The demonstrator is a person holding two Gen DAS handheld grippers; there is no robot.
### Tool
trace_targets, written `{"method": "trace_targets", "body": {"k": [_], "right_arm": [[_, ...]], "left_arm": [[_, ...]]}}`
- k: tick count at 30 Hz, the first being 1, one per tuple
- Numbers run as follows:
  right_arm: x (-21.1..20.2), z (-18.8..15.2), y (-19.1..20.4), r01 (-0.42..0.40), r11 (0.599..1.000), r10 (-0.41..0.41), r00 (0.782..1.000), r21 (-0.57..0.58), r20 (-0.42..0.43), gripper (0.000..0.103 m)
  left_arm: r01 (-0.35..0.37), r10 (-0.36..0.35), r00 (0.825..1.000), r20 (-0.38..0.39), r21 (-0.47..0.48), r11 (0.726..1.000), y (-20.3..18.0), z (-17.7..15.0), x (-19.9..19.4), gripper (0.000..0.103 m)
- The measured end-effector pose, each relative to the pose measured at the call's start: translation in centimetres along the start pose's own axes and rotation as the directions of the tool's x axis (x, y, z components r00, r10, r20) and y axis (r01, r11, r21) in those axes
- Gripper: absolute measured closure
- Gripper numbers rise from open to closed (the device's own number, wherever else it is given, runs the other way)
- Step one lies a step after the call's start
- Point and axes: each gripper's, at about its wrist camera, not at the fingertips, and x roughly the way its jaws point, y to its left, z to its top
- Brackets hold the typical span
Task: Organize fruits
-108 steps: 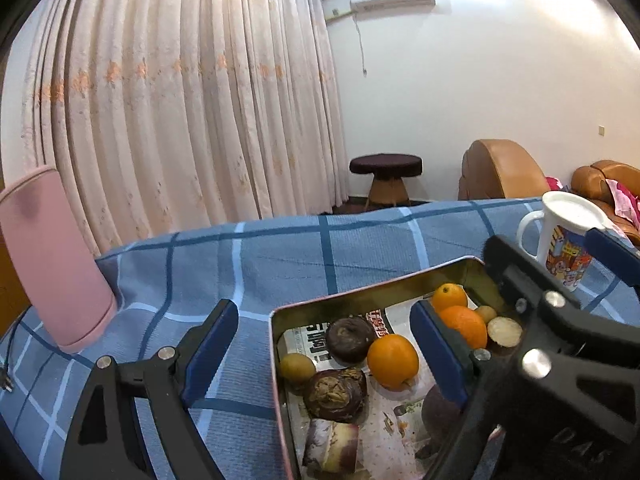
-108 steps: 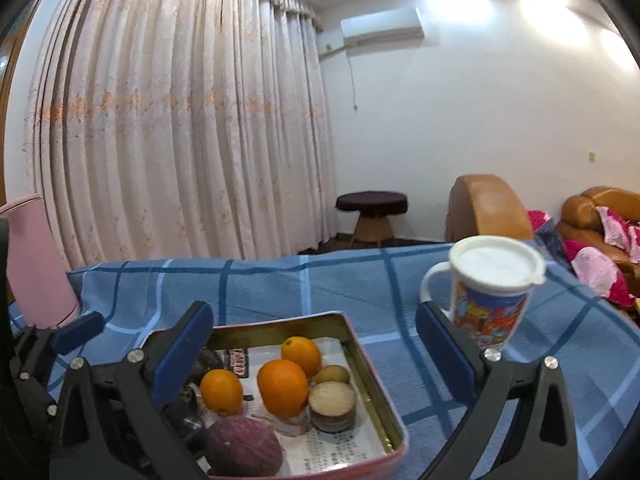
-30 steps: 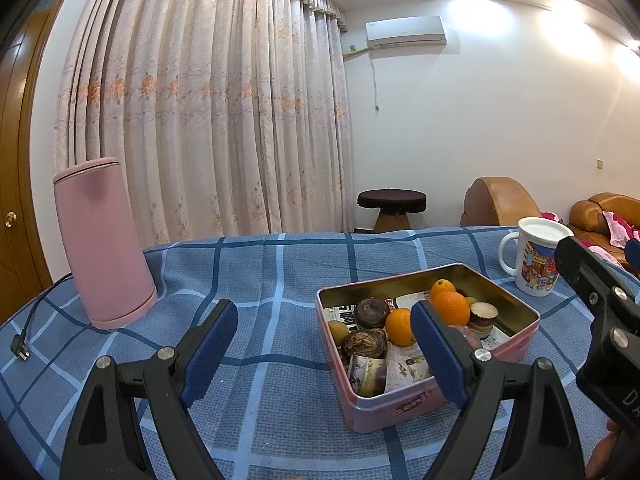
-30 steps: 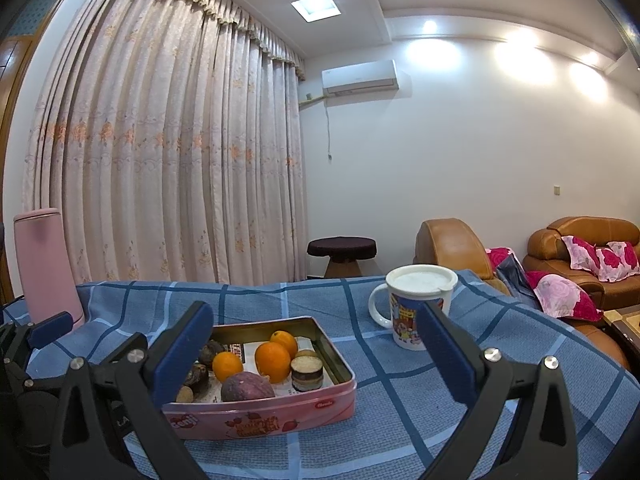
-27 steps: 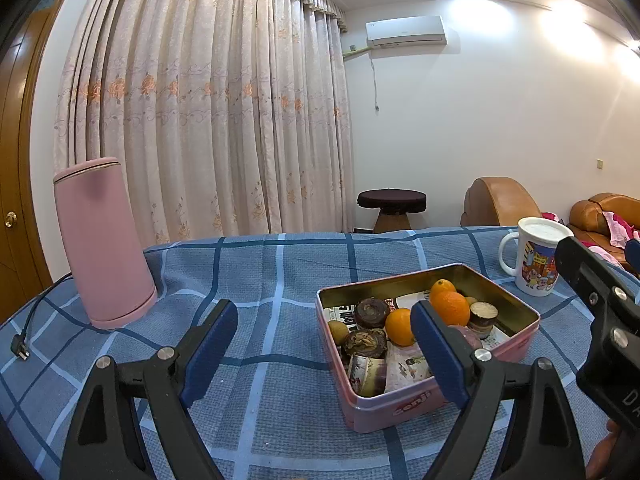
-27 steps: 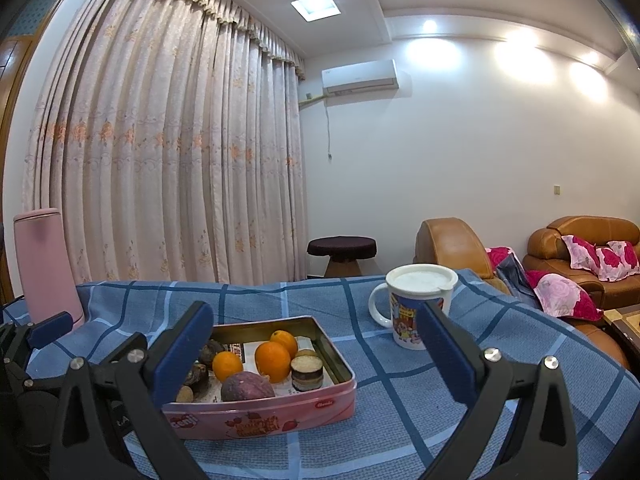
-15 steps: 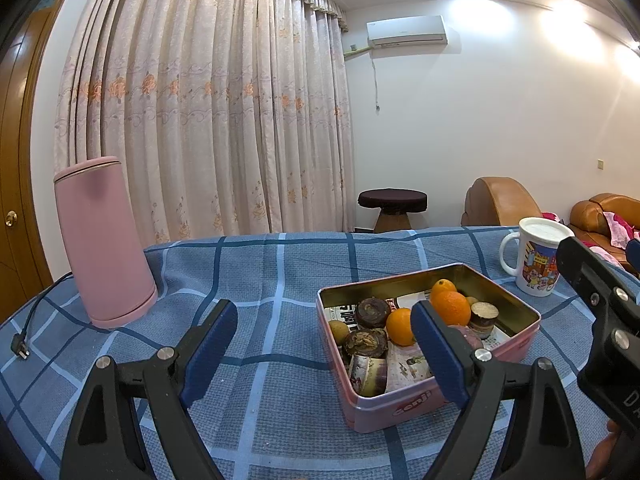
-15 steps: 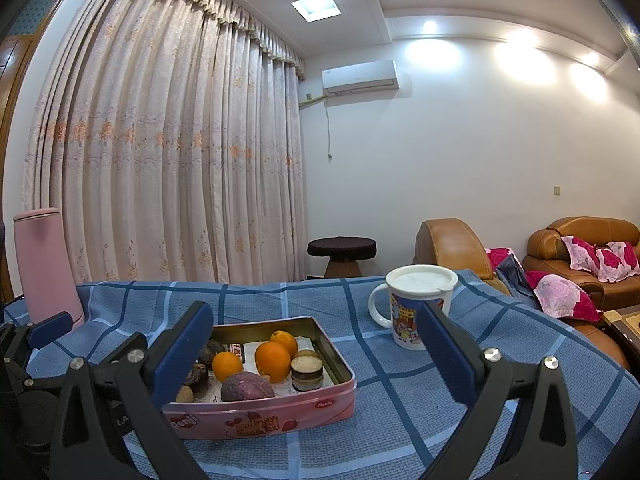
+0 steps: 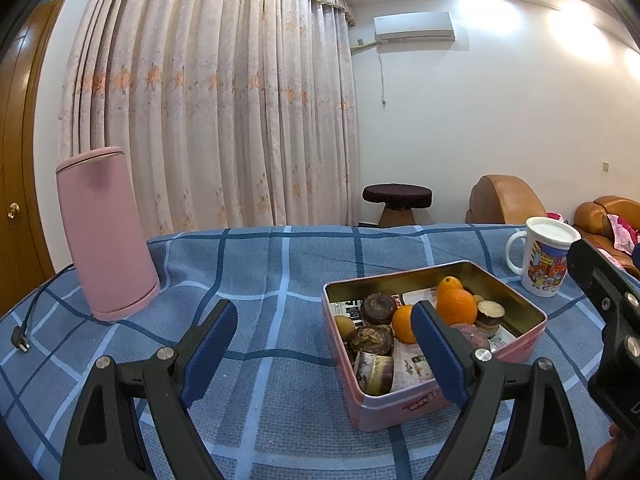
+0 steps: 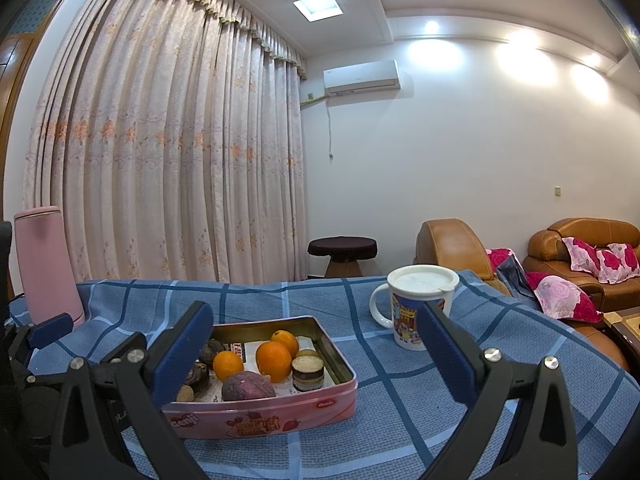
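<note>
Blue checked tablecloth [image 9: 280, 360] is lying bare left of the pink rectangular fruit tin [image 10: 264, 412] — both grippers, left [image 9: 320, 354] and right [image 10: 316, 354], are gaping empty near its edges.

We see our right gripper [image 10: 316, 356] open over the blue table [image 10: 420, 420]. A pink tin [image 10: 280, 410] of oranges [image 10: 273, 355] sits near its front edge, a mug [image 10: 416, 312] beside it.

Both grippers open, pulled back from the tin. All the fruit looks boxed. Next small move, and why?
Probably none beyond setting the tools down. The pink tin holds the oranges and the purple fruit; no loose fruit shows on the blue checked cloth. The left gripper and right gripper are open, empty and short of the tin. If anything, I'd glance at the hidden near edge.
</note>
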Motion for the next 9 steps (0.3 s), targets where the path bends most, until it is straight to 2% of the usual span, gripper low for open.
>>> {"method": "trace_targets", "body": {"k": [9], "right_arm": [[0.24,-0.11,-0.05,-0.002,1.0,0.002,1.0,-0.005,-0.009,0.0]], "left_arm": [[-0.003,0.003,1.0,-0.009,-0.006,1.0,0.04,0.04,0.15,0.013]]}}
